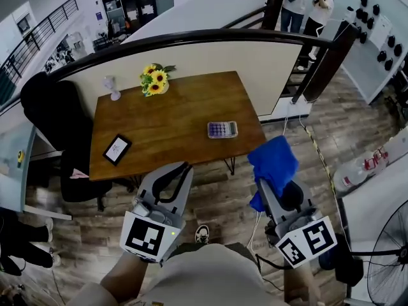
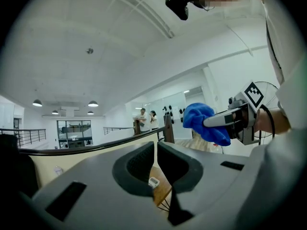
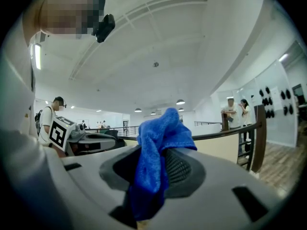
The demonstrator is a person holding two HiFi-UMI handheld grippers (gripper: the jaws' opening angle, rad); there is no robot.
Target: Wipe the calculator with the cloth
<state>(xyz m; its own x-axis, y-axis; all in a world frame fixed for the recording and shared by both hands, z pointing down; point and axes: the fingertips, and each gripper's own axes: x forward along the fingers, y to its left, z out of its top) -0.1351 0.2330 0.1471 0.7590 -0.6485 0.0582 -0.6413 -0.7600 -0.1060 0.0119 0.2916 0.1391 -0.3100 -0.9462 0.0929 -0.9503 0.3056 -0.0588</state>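
Wooden table (image 1: 172,116) lies ahead of both sets of fingers; only your head view shows its whole top. The right gripper (image 3: 160,159) has its fingers clamped on the blue cloth (image 1: 273,161), which bunches out past their tips. The left gripper (image 2: 156,152) has its fingers drawn together on nothing. The calculator (image 1: 222,129) lies flat on the table, well beyond both fingertips; the left gripper view shows it only as a sliver below the tips. A pot (image 1: 161,88) at the table's far edge holds sunflowers (image 1: 154,76).
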